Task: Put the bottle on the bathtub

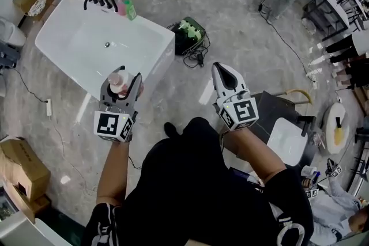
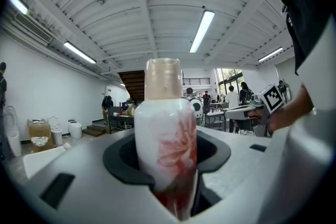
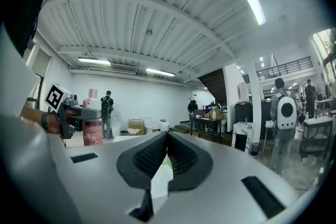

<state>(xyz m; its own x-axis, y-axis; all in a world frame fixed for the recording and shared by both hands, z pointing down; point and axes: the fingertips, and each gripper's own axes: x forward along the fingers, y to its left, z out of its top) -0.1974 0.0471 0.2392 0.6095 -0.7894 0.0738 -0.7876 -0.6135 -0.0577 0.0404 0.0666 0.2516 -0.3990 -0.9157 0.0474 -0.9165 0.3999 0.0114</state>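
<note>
A person's left gripper [image 1: 121, 81] is clamped on a white bottle [image 2: 167, 149] with a beige cap, holding it upright over the near edge of a white bathtub [image 1: 75, 43], close to the tub's nearest corner. The bottle's label shows a red-pink flower print; any lettering on it is too small to tell. The right gripper [image 1: 225, 72] hangs well apart over the grey marbled floor [image 1: 242, 14] to the tub's right, its jaws pressed together on nothing. Each gripper carries a cube with black-and-white square markers. The basin is bare, while the far edge is crowded by a black faucet [image 1: 97, 0], a pink bottle [image 1: 121, 4] and a green bottle [image 1: 131, 10]. A green bag [image 1: 190, 34] and a cable tangle [image 1: 199, 57] sit on the floor beside the tub's right corner.
</note>
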